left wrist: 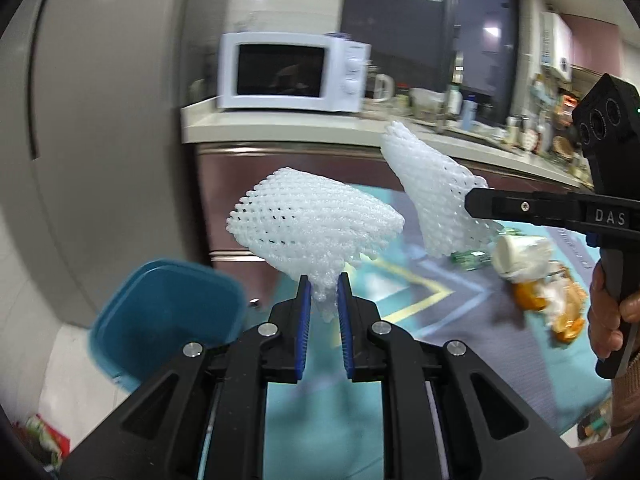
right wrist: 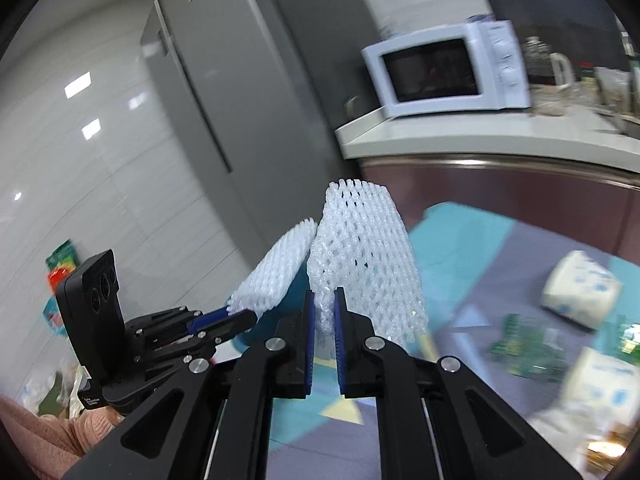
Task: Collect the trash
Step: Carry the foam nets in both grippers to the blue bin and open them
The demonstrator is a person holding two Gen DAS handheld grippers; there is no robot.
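My left gripper (left wrist: 323, 286) is shut on a white foam fruit net (left wrist: 312, 224) and holds it in the air, right of a blue trash bin (left wrist: 168, 316) on the floor. My right gripper (right wrist: 323, 300) is shut on a second white foam net (right wrist: 368, 256). In the left wrist view the right gripper (left wrist: 474, 204) comes in from the right with its net (left wrist: 432, 188). In the right wrist view the left gripper (right wrist: 240, 316) sits at lower left with its net (right wrist: 276, 272); the blue bin is mostly hidden behind the nets.
Trash lies on a teal patterned mat (left wrist: 420, 292): a paper cup (left wrist: 520, 252), orange peel (left wrist: 560, 304), green wrappers (right wrist: 528, 344), white tissue packs (right wrist: 580, 292). A counter (left wrist: 280, 128) with a white microwave (left wrist: 292, 72) stands behind, a grey fridge (left wrist: 100, 120) to the left.
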